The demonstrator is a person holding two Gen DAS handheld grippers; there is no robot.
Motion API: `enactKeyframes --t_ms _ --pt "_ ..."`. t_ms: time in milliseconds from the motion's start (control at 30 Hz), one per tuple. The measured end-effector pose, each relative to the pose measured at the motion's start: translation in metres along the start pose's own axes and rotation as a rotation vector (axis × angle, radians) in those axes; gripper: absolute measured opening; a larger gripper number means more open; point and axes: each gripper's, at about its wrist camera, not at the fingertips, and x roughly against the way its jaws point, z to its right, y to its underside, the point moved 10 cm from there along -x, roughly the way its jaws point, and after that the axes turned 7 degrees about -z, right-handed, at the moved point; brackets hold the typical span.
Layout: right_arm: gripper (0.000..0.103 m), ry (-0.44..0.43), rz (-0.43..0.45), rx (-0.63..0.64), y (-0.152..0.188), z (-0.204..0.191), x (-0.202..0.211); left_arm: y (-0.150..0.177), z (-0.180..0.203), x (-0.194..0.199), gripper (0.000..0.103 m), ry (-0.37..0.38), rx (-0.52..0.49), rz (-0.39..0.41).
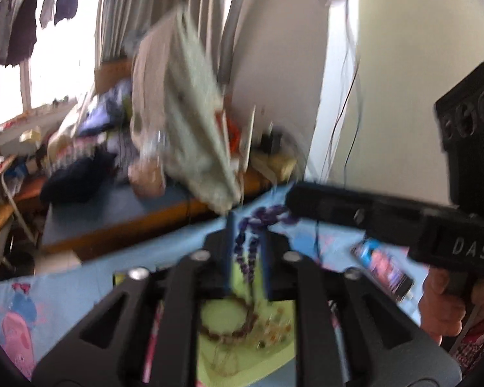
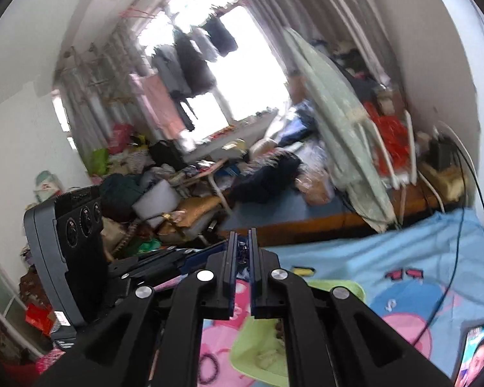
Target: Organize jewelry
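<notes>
From the left wrist view, the left hand-held gripper (image 1: 247,251) stands partly open, its blue pads apart, with a purple beaded strand (image 1: 255,242) dangling in the gap between them; the pads do not seem to press on it. The strand's upper end runs to the tip of the right hand-held gripper (image 1: 293,209), which reaches in from the right, a person's hand (image 1: 442,303) wrapped round its grip. Below lies a light green tray (image 1: 267,348) with a brown bead bracelet (image 1: 226,319) and blurred small pieces in it, resting on a blue cartoon-print bedsheet (image 1: 64,290). A phone (image 1: 384,267) lies on the sheet to the right.

From the right wrist view, the right hand-held gripper (image 2: 242,251) is narrowed right down, clamped on the purple beaded strand (image 2: 241,253) showing between its pads. The left hand-held gripper (image 2: 164,258) comes in from the left. The light green tray (image 2: 261,351) sits beneath on the bedsheet (image 2: 403,258), and the phone (image 2: 477,351) is at the lower right edge.
</notes>
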Motion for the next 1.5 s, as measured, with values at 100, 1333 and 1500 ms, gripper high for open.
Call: enactKeyframes --t_ms 100,1333,1500 --pt "0.000 0.067 -0.035 -0.034 0.027 0.025 -0.024 0.039 -0.016 -0.036 0.075 -0.061 0.018 -0.151" --pt "0.000 0.050 -0.555 0.315 0.289 -0.097 -0.067 0.287 -0.071 0.136 0.063 -0.029 0.094 -0.093" --pt "0.000 0.083 -0.533 0.401 0.294 -0.096 -0.073 0.291 -0.029 0.093 0.058 -0.003 -0.041 -0.169"
